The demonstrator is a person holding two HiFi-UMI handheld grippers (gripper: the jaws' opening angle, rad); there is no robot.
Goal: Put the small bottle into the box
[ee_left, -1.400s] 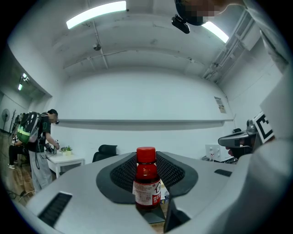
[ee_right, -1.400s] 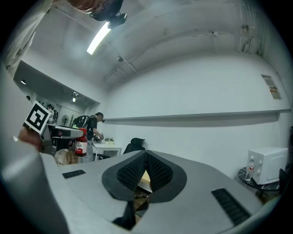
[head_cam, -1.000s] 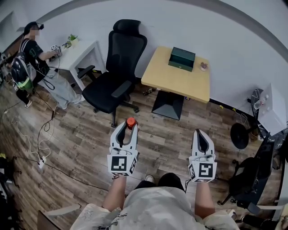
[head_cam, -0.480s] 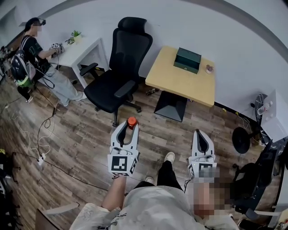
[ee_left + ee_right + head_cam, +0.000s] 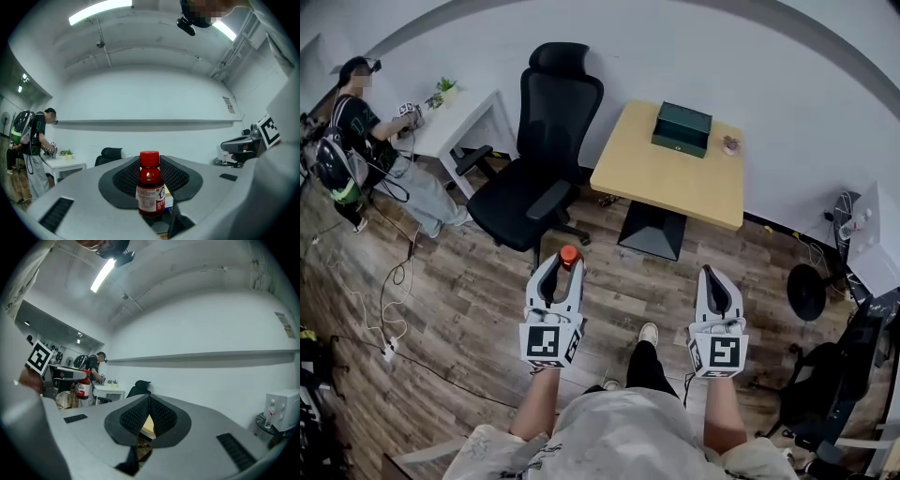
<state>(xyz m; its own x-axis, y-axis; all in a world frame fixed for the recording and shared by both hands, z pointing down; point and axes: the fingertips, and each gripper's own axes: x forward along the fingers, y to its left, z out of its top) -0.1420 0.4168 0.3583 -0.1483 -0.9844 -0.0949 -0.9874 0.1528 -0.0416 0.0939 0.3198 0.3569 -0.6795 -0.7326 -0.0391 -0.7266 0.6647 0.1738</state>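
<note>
**Desk:** Head view first; what is in your hands?

**Me:** My left gripper (image 5: 565, 270) is clamped on the small bottle (image 5: 570, 254), red cap up, above the wood floor (image 5: 469, 291); my right gripper (image 5: 711, 277) hangs beside it, jaws together, nothing in them; the box (image 5: 682, 124), dark green and closed, sits at the far edge of the yellow table (image 5: 666, 178), well apart from both grippers; a black office chair (image 5: 546, 141) stands left of the table; a person (image 5: 356, 122) stands at a white desk (image 5: 455, 112) at far left.

**Desk:** And the left gripper view?

**Me:** The small bottle (image 5: 150, 187) stands upright between my dark pads (image 5: 124, 180), both pressing its sides, label toward the camera; the office chair (image 5: 110, 153) and the person (image 5: 35, 140) show behind.

**Desk:** The right gripper view?

**Me:** My pads (image 5: 133, 416) meet along one seam, nothing between them; a sliver of the yellow table (image 5: 147, 426) shows just below the tips; at far left my other gripper carries the small bottle (image 5: 82, 387).
</note>
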